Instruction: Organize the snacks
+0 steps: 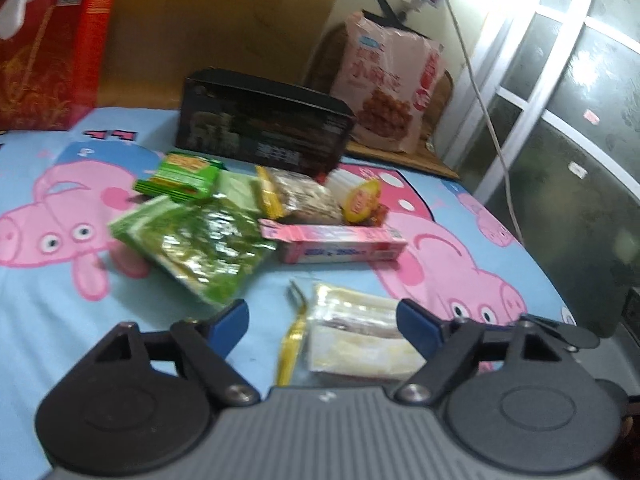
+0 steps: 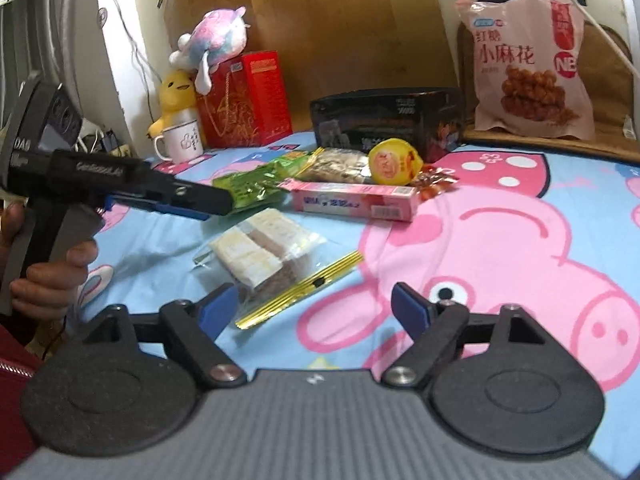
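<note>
Snacks lie on a Peppa Pig sheet (image 2: 500, 248). A clear bag of sandwich cakes (image 1: 356, 332) (image 2: 260, 256) with a gold strip lies nearest. Behind it are a pink box (image 1: 340, 240) (image 2: 352, 200), green packets (image 1: 200, 248) (image 2: 248, 188), a nut bar (image 1: 304, 196) (image 2: 340, 166) and a yellow jelly cup (image 1: 360, 200) (image 2: 394, 162). My left gripper (image 1: 322, 318) is open, just above the cake bag; it also shows at the left of the right wrist view (image 2: 200, 204). My right gripper (image 2: 310, 306) is open and empty, near the bag's gold strip.
A black box (image 1: 264, 124) (image 2: 384, 124) stands behind the snacks. A large pink snack bag (image 1: 392, 80) (image 2: 528, 64) leans at the back right. A red box (image 1: 48, 56) (image 2: 244, 96), a mug (image 2: 178, 142) and plush toys (image 2: 212, 44) stand at the back left.
</note>
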